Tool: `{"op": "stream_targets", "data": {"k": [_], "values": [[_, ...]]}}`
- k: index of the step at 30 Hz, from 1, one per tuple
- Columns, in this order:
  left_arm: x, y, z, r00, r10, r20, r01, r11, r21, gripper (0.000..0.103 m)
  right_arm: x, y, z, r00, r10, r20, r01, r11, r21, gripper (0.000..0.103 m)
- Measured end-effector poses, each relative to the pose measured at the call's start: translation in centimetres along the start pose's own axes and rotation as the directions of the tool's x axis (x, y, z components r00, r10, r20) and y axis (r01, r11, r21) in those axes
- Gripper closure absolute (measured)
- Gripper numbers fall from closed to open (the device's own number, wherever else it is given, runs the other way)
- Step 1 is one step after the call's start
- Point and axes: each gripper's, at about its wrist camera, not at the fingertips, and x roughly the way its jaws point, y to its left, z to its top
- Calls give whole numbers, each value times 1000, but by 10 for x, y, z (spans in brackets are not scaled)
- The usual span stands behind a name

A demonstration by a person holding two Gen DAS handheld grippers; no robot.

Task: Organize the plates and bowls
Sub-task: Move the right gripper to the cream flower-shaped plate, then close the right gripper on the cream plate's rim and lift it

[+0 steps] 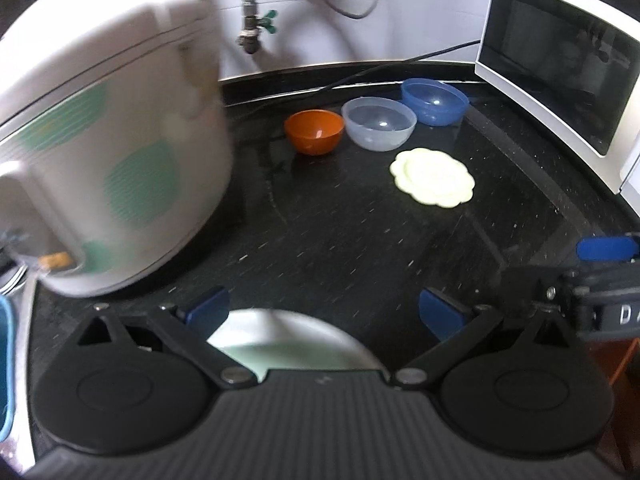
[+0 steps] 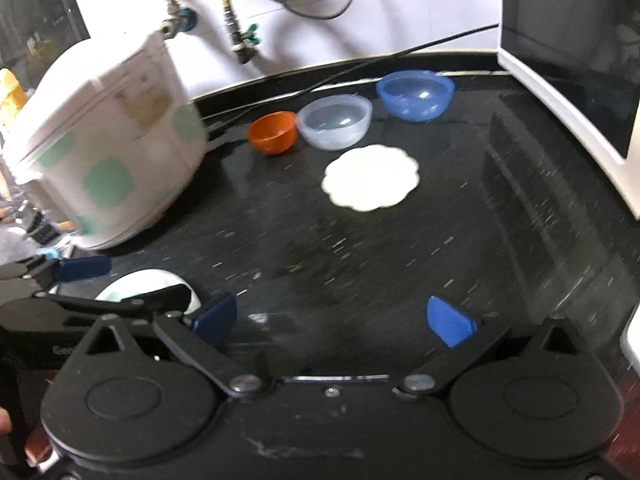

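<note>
An orange bowl (image 1: 315, 131), a clear bowl (image 1: 380, 122) and a blue bowl (image 1: 435, 100) stand in a row at the back of the black counter (image 1: 340, 240). A pale scalloped plate (image 1: 433, 177) lies in front of them. A round pale-green plate (image 1: 288, 340) lies on the counter directly under my open left gripper (image 1: 325, 312). My right gripper (image 2: 334, 320) is open and empty over bare counter. In the right wrist view the bowls (image 2: 335, 121) and scalloped plate (image 2: 370, 177) lie ahead, and the round plate (image 2: 148, 286) lies under the left gripper (image 2: 60, 280).
A white rice cooker (image 1: 108, 152) with green patches stands at the left. A white microwave (image 1: 568, 76) stands at the right. Hoses and a valve (image 1: 252, 28) hang on the back wall. A black cable (image 1: 360, 72) runs behind the bowls.
</note>
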Motion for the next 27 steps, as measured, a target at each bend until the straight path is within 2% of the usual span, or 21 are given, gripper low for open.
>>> {"op": "stream_targets", "data": {"k": [3, 7, 12, 15, 18, 22, 25, 27], "values": [[16, -15, 15, 1000, 5, 0, -5, 1000, 10, 0, 14, -25, 19, 1000, -25, 4, 25, 999, 27, 0], [40, -30, 35, 1000, 4, -1, -4, 1000, -1, 0, 37, -59, 45, 1000, -11, -10, 12, 994, 109, 0], [71, -44, 53, 1000, 23, -18, -23, 1000, -2, 0, 65, -85, 67, 999, 32, -9, -31, 990, 140, 19], [88, -49, 61, 999, 25, -33, -25, 1000, -13, 0, 80, -94, 75, 999, 49, -17, -47, 991, 127, 26], [104, -53, 69, 999, 25, -47, -26, 999, -26, 3, 99, -99, 85, 997, 77, -31, -72, 989, 127, 32], [120, -58, 76, 998, 12, -63, -15, 999, -43, 5, 118, -101, 94, 996, 85, -41, -79, 987, 139, 32], [127, -59, 79, 998, 5, -66, -8, 999, -50, 8, 126, -102, 97, 994, 97, -48, -90, 987, 133, 45], [131, -60, 80, 998, -5, -68, 1, 998, -56, 14, 130, -102, 98, 992, 113, -55, -105, 985, 134, 54]]}}
